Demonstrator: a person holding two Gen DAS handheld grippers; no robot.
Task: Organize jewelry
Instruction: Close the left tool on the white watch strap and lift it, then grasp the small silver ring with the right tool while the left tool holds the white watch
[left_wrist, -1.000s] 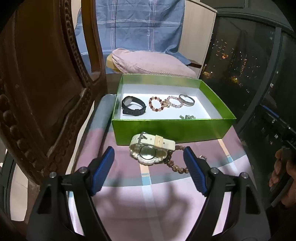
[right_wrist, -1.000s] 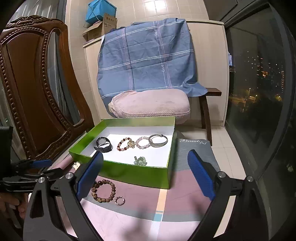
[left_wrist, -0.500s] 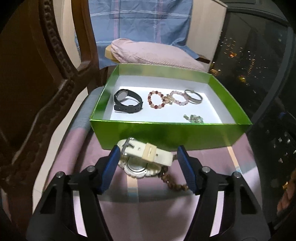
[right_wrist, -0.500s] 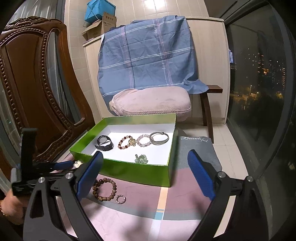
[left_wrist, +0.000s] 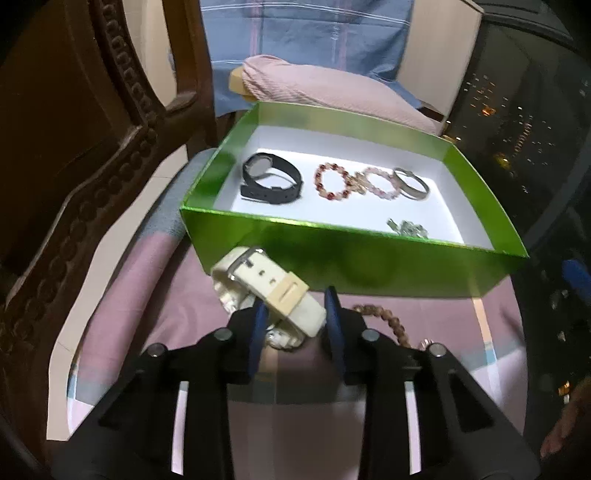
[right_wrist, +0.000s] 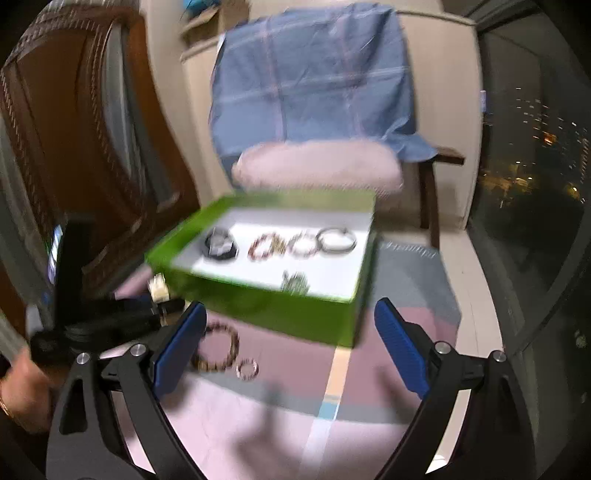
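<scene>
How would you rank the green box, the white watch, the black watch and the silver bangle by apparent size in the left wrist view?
1. green box
2. white watch, though it lies nearest the camera
3. black watch
4. silver bangle

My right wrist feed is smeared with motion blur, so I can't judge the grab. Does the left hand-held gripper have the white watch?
Observer: Yes. In the left wrist view, the left hand-held gripper is shut on the white watch, with its pads on the buckled strap.
Operator: Is the watch in the box?
Observer: No. It is outside, just in front of the near wall of the green box.
Operator: Is there anything close that might snag?
Observer: The brown bead bracelet lies right beside the gripper's right finger and is partly hidden behind it.
</scene>
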